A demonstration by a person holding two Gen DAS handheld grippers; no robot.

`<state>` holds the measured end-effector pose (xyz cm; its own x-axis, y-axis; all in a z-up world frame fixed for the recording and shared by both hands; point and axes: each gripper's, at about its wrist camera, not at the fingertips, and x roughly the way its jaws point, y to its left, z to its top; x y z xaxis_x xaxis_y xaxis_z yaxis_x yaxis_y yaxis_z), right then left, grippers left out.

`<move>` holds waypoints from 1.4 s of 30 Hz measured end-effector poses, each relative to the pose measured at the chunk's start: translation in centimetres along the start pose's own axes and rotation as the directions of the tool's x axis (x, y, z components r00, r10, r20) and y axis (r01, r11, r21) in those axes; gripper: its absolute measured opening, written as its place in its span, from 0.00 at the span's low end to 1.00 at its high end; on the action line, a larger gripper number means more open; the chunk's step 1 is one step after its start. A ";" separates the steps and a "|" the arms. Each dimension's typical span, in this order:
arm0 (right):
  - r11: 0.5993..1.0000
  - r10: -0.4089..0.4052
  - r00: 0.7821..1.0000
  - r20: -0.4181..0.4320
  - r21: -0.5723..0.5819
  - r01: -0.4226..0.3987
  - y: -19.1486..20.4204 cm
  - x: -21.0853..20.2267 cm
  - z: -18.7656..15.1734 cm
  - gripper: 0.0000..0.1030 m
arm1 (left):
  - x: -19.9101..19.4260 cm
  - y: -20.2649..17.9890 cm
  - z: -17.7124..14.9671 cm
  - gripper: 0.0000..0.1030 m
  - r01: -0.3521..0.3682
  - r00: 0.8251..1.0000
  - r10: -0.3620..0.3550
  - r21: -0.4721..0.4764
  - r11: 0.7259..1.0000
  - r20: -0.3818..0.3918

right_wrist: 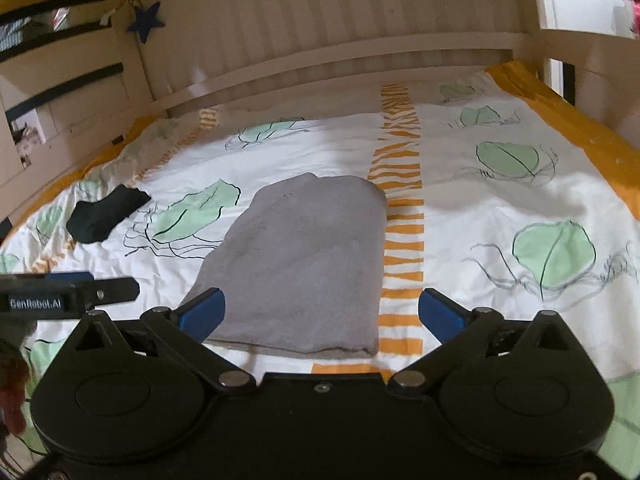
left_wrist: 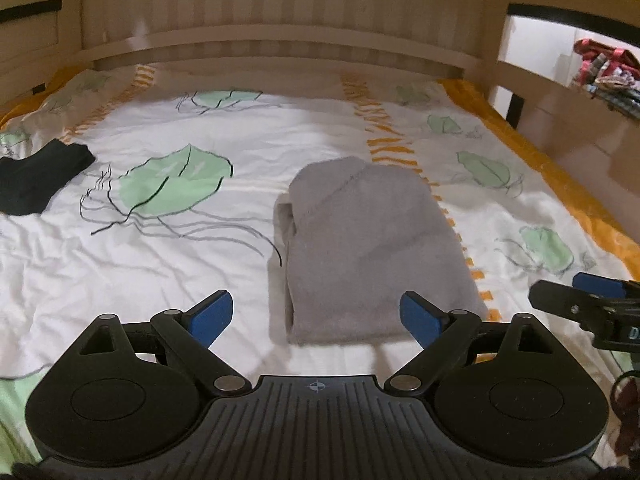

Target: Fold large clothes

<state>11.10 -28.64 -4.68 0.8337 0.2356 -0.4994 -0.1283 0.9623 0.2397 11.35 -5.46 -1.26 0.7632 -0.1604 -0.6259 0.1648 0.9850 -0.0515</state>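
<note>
A grey garment lies folded into a compact block on the bed, also seen in the right wrist view. My left gripper hovers just short of its near edge, jaws wide open and empty. My right gripper hangs over the garment's near edge, also wide open with nothing pressed between its blue pads. Each gripper shows at the edge of the other's view: the right one beside the left, the left one beside the right.
The bed cover is white with green leaf prints and orange stripes. A dark folded cloth lies at the far left. A pale wooden headboard closes the far side. Colourful clothes sit off to the right.
</note>
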 end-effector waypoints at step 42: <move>0.994 -0.107 0.994 -0.017 -0.011 0.107 0.2 -1.4 -1.8 1.00 | -2.8 -2.7 -4.4 0.89 -0.118 0.992 0.118 -0.003 0.993 -0.046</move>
<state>8.98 -28.56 -5.42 0.8333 0.1333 -0.5365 -0.0439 0.9834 0.1761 6.05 -7.44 -2.76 0.7479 -0.0400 -0.6626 0.0718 0.9972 0.0208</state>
